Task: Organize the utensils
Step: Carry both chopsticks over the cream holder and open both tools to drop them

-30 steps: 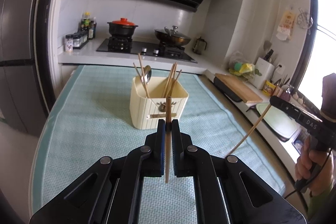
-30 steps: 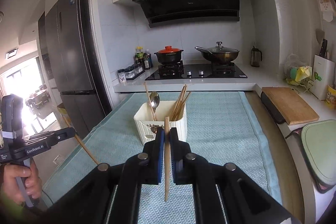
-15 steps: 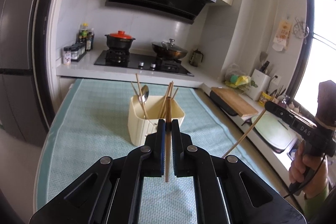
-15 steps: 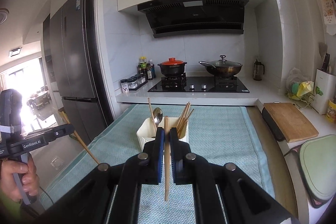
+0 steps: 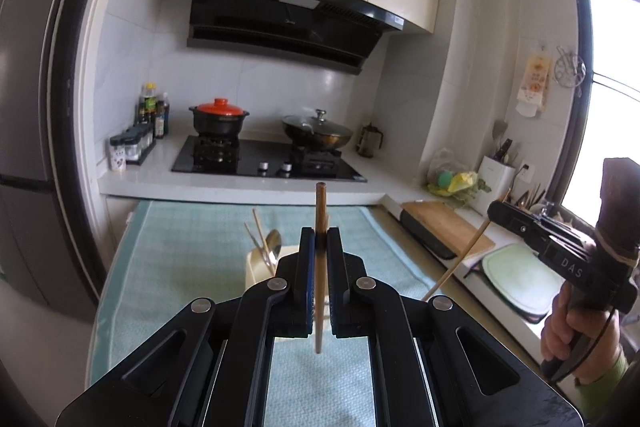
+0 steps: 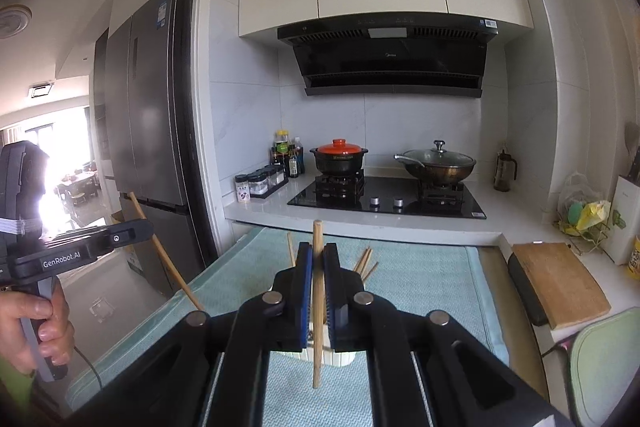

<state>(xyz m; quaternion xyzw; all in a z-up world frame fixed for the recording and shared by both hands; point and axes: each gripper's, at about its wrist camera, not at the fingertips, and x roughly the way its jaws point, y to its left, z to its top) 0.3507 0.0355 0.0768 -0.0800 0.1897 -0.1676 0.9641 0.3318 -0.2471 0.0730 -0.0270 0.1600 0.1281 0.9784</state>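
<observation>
Low at frame centre, both cameras lifted since a second ago, utensil holder (image 5: 260, 267) slipping behind left gripper (image 5: 320, 247) and right gripper (image 6: 318, 263), jaws each clamped on one upright chopstick (image 5: 320, 211), likely poised for dropping in.

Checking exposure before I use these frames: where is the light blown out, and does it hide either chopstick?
Left wrist view: the window at right is blown out; the chopstick in the left tongs stays sharp. Right wrist view: the doorway at left glares white; the chopstick in the right tongs reads clearly.
</observation>
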